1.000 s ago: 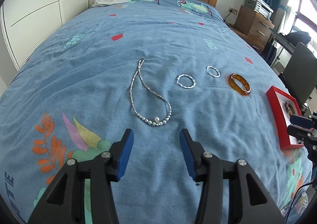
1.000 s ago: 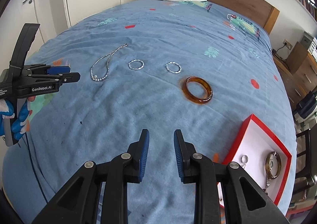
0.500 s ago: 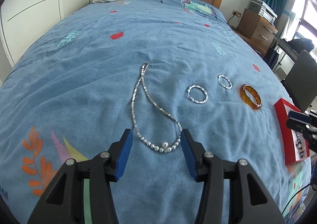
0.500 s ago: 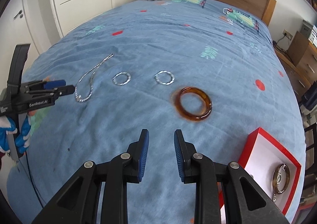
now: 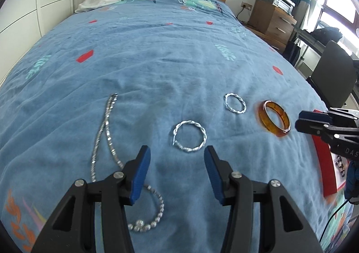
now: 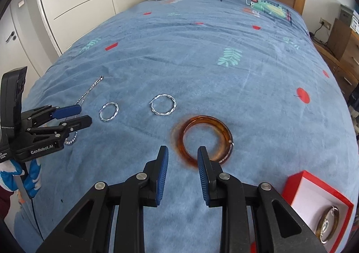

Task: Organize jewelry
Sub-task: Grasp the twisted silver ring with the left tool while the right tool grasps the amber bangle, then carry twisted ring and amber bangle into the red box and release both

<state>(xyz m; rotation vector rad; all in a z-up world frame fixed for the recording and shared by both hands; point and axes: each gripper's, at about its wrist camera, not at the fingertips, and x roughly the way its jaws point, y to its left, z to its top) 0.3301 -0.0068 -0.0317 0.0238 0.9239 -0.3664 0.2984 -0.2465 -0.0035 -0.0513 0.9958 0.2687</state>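
The amber bangle [image 6: 205, 138] lies on the bed [image 6: 202, 62], at the right gripper's [image 6: 182, 171] twelve o'clock; fingers parted, empty. Looks stiff, slick: pinch its near rim. Left gripper [image 5: 176, 172] spread, empty.

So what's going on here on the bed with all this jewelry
A person is sorting jewelry on a blue bedspread with two handheld grippers. The right gripper, jaws narrowly apart and empty, hangs at the near rim of the amber bangle. The left gripper, open wide, hangs between the silver necklace and a twisted silver hoop. Nothing is held yet. A second hoop lies nearby, and a red box already holds some pieces.
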